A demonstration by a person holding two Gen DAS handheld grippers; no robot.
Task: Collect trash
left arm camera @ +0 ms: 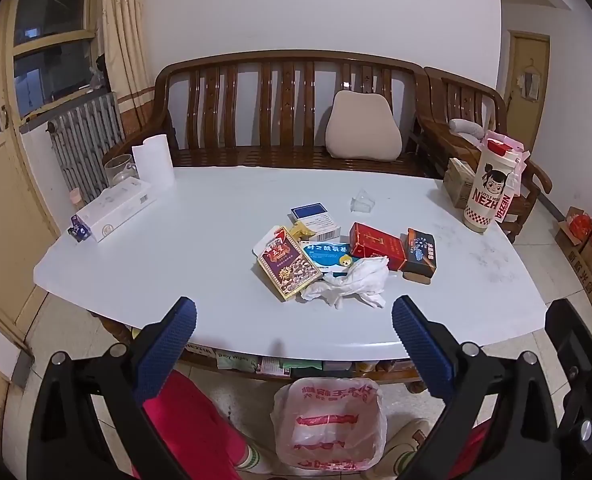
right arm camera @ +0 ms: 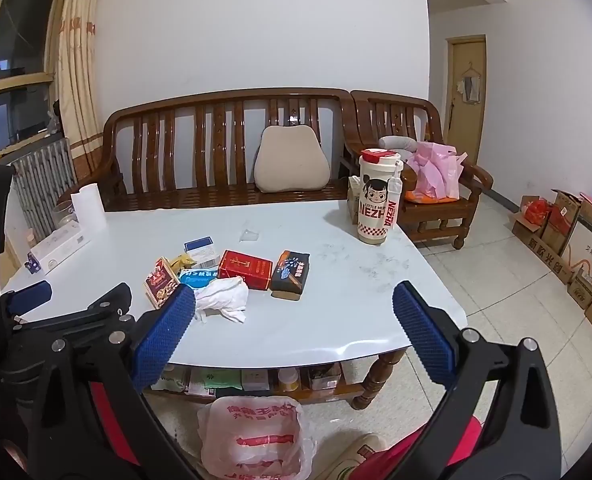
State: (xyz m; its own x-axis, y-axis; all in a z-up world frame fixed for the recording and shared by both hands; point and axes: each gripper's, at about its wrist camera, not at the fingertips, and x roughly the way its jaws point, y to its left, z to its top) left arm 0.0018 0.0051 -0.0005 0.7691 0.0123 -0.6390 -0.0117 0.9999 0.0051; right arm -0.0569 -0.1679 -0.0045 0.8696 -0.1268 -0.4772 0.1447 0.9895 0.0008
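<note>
Trash sits heaped in the middle of the white table (left arm camera: pixel 135 256): a crumpled tissue (left arm camera: pixel 350 282) nearest me, touching a blue-and-white medicine box (left arm camera: pixel 328 254), with a dark red snack box (left arm camera: pixel 287 264) on its left, a red cigarette pack (left arm camera: pixel 376 246) and a dark carton (left arm camera: pixel 420 254) on its right, and a blue-topped box (left arm camera: pixel 316 220) behind. A scrap of clear wrapping (left arm camera: pixel 362 202) lies apart, farther back.

I find both tongs wide apart and gripping nothing. My left gripper (left arm camera: pixel 293 340) hangs above the near table edge, tilted down at the heap; my right gripper (right arm camera: pixel 293 328) hangs alongside, likewise tilted down, its left pad overlapping the tissue in the right wrist view only by line of sight (I judge no contact).

A bin lined with a red-printed plastic bag (left arm camera: pixel 330 424) stands on the floor just below the near table edge, between the person's red-clad legs; I judge it is placed there so each item needs only a short carry and drop.

Items likely to stay: the NEZHA cup (left arm camera: pixel 488 192) at the far right, the paper roll (left arm camera: pixel 153 166) and long white box (left arm camera: pixel 113 208) at the far left.

Assessment: collection not yet begun; tissue is the closest and softest first pick
</note>
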